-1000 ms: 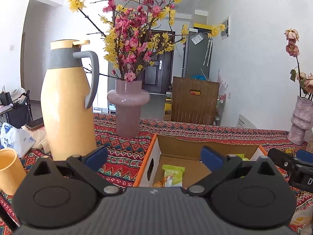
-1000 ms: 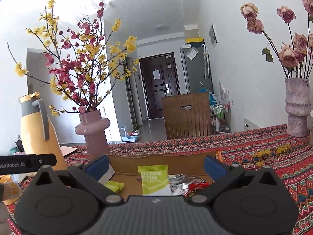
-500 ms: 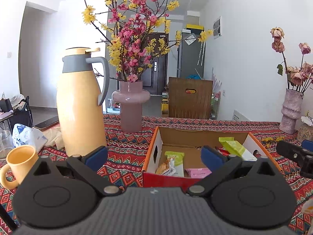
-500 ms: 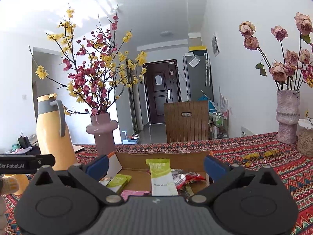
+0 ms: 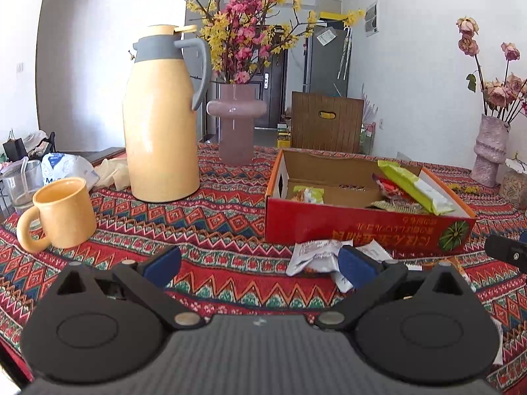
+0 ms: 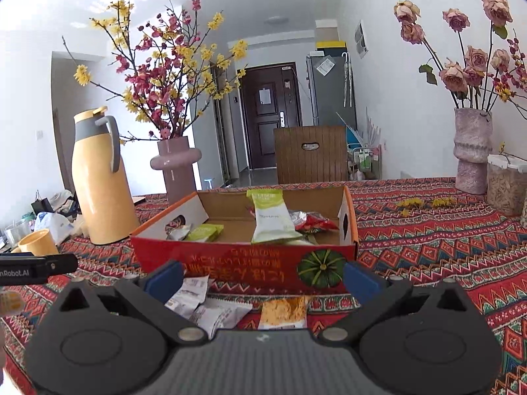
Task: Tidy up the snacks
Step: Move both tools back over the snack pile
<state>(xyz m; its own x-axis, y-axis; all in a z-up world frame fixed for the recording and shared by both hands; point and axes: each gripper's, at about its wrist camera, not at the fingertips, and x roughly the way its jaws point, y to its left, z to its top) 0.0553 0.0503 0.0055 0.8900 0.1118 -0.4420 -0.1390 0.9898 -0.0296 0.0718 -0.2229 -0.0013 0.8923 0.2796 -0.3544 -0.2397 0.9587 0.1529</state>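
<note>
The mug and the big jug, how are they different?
The mug is short and open on top; the jug is tall with a lid. The mug's handle is yellow, the jug's is grey. The mug stands nearer the camera than the jug. Both are yellow and upright on the tablecloth.

One open carton (image 6: 243, 263), one yellow jug (image 5: 161, 125), one yellow mug (image 5: 62, 217), two flower vases (image 6: 174, 168) (image 6: 472, 151), three loose snack packets (image 6: 285, 309) by the carton's near wall, two tongs (image 5: 260, 266) (image 6: 263, 279).
</note>
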